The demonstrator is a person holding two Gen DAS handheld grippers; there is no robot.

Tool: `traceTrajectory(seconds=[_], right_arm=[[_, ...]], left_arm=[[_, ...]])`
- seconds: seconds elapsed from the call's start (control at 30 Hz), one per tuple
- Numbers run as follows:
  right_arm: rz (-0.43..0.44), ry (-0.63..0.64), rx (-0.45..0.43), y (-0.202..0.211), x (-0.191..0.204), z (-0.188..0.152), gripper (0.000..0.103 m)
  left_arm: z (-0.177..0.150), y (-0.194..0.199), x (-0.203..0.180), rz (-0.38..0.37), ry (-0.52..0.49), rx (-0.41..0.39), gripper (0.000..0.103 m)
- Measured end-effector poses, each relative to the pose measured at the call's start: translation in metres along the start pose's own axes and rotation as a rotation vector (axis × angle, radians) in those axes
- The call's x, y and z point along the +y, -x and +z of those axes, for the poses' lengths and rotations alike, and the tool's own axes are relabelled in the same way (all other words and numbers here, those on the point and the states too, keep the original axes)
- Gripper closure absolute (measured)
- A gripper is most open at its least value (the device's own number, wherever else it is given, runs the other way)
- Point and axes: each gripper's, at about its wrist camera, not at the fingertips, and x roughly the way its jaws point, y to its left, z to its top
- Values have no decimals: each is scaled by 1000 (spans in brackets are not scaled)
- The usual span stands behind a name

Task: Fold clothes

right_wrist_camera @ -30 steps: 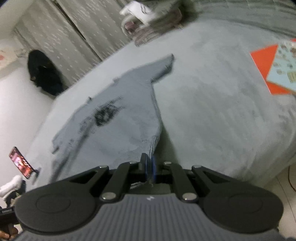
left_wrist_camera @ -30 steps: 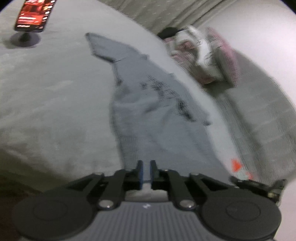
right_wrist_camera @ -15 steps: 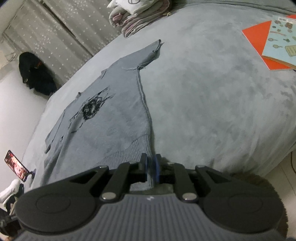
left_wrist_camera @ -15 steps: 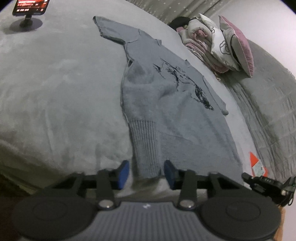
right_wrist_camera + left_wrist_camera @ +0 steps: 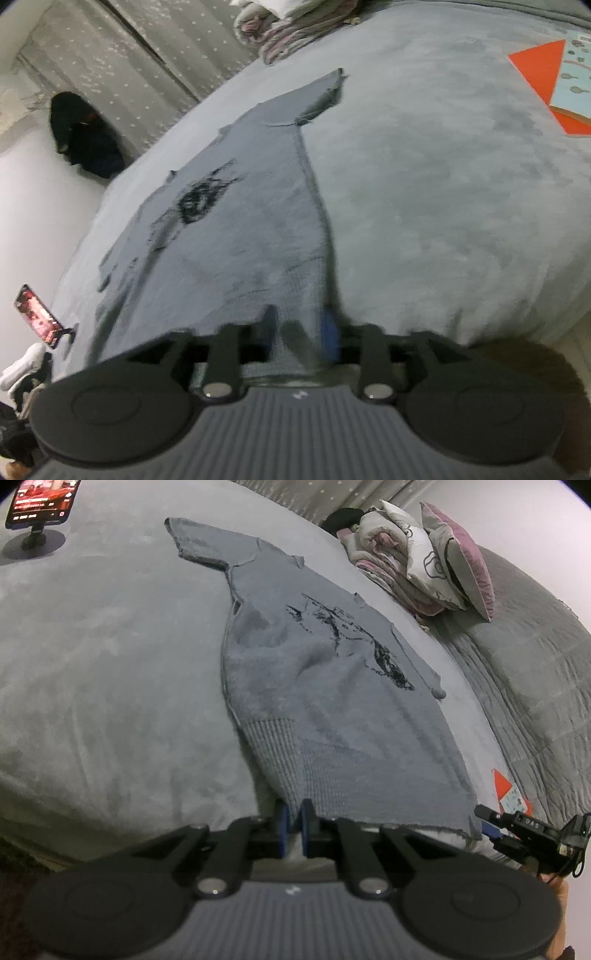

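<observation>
On the near edge of the bed (image 5: 92, 664), a grey sweater (image 5: 332, 701) lies spread flat with its ribbed hem toward the cameras and its sleeves toward the far side. Wide bare stretches of grey bedcover lie open on either side of it. The far side is more crowded: a heap of bedding and pillows (image 5: 424, 572) sits past the sweater's collar, and a phone on a stand (image 5: 37, 506) stands well apart from the sleeve at the far left corner.

The left view shows the whole hem line and, at its right end, the black tip of the right gripper (image 5: 524, 830) near an orange paper (image 5: 506, 786). The right view shows what the left does not: a curtain (image 5: 147, 55), a dark garment (image 5: 85, 136) against the wall, and the orange paper with a pale blue sheet on it (image 5: 554, 74), well apart from the sweater on open bedcover.

The left gripper (image 5: 291, 827) points down at the bed edge, its jaws having just closed, clamped on the hem's left corner. The right gripper (image 5: 299, 332) tilts down likewise; its jaws have just been opening and stand apart, with the hem's right corner between them, though blur makes it hard to say whether a pad still brushes the cloth.
</observation>
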Motion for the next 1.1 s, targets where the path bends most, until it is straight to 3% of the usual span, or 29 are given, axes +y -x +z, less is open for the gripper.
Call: traceTrajectory(seconds=[0.1,0.13,0.17,0.2,0.33,0.47,0.57,0.67,0.83,0.93,1.03,1.1], right_arm=[[-40,67,-2,-3,11,-4,60],[-59,92,-1,-4,15,-5,65],[-82,116,1,-6,18,-7,72],[-105,141,3,-7,22,-8,94],[-123,177,-18,0,28,-8,95],[-73,176,-89,32,35,4,95],[-86,208,-110,47,37,13,96],[-105,225,-101,53,35,18,96],[-161,195,18,18,17,7,96],[-192,193,60,0,10,-4,95],[-165,187,49,5,10,0,87],[-155,193,33,10,11,4,87]], left_arm=[[-1,0,-1,0,-7,1,96],[-1,-1,-1,3,-11,2,96],[-2,-2,-1,7,-16,3,96],[-2,-2,-2,15,-23,5,97],[4,13,-3,-8,-14,-30,97],[15,47,-8,-79,-26,-90,97],[14,57,-18,-86,-89,-66,97],[4,40,-24,-21,-167,19,97],[-13,0,-23,117,-267,117,97],[-14,-11,-20,146,-296,171,96],[-7,-4,-15,98,-279,171,83],[1,5,-9,32,-239,152,59]])
